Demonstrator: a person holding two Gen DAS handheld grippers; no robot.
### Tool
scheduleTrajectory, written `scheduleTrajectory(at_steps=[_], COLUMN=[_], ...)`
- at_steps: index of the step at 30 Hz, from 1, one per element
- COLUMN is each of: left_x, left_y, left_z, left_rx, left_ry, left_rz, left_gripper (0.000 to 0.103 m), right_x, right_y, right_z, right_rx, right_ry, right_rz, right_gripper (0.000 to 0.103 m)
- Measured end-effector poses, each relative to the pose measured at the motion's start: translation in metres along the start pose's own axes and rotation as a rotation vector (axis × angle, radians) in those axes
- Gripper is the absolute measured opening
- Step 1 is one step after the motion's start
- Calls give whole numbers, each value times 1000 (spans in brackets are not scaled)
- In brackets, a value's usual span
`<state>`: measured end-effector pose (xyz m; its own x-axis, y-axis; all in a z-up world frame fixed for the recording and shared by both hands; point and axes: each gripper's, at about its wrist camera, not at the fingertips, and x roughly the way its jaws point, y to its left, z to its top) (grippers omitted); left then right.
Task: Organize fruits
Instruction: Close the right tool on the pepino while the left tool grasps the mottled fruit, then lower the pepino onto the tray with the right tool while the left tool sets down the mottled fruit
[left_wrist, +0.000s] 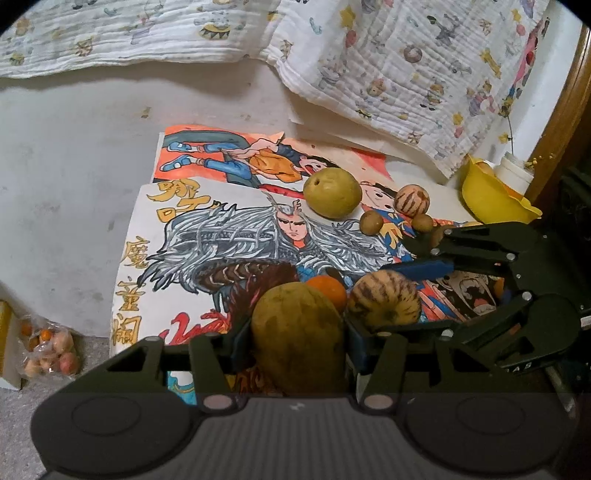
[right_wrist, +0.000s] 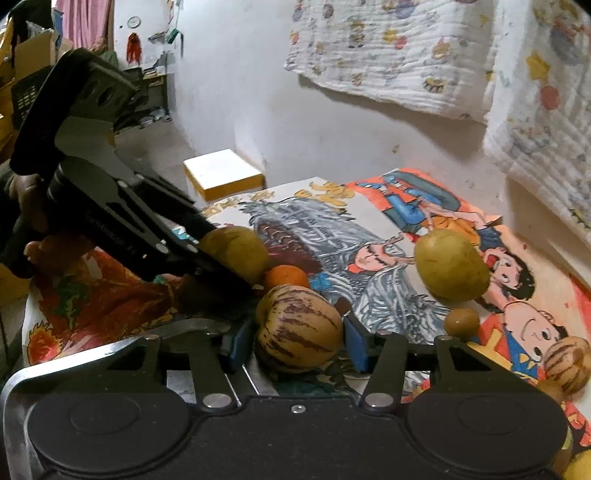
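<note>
My left gripper (left_wrist: 297, 341) is shut on a large brown-green pear (left_wrist: 295, 332), also seen from the right wrist view (right_wrist: 236, 251). My right gripper (right_wrist: 299, 341) is shut on a striped pepino melon (right_wrist: 298, 334), which shows in the left wrist view (left_wrist: 384, 300) between the right gripper's fingers (left_wrist: 424, 267). An orange (left_wrist: 328, 290) lies between the two held fruits. A second green pear (left_wrist: 331, 192), a second striped melon (left_wrist: 412, 199) and small brown fruits (left_wrist: 371, 222) lie on the painted posters (left_wrist: 207, 236).
A yellow bowl (left_wrist: 491, 199) holding fruit stands at the far right beside a white jar (left_wrist: 515, 170). A metal tray rim (right_wrist: 110, 350) lies under my right gripper. A bag of fruit (left_wrist: 50, 345) sits on the floor at left. A patterned cloth (left_wrist: 388, 66) hangs behind.
</note>
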<state>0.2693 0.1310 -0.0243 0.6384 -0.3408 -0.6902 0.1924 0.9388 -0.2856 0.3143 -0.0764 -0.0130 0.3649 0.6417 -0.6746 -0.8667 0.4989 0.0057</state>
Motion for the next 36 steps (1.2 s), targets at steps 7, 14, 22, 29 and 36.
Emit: scheduleTrajectory(at_steps=[7,14,22,29,36], left_x=[-14,-35,-63,-77,-80], left_y=[-6,-35,-71,-95,-112], left_z=[-4,-8,-31,-62,-92], left_rx=[-28,0,37,63,71], left_ry=[-25,-62,-90,-60,-24], left_rz=[15,14,-32,-81,-98], left_gripper=[57,57,57,57,57], right_x=[-26,-67,-115,-142,-150], right_y=[2,17,51,82,110], right_z=[1,-10,-41,-71,-93], right_rx=[8,23,71,125,148], right_ry=[-41,-69,-60,-43,-22], right_rz=[-41,-90,-133,-140,-136], right_gripper=[54,54,54,55,55])
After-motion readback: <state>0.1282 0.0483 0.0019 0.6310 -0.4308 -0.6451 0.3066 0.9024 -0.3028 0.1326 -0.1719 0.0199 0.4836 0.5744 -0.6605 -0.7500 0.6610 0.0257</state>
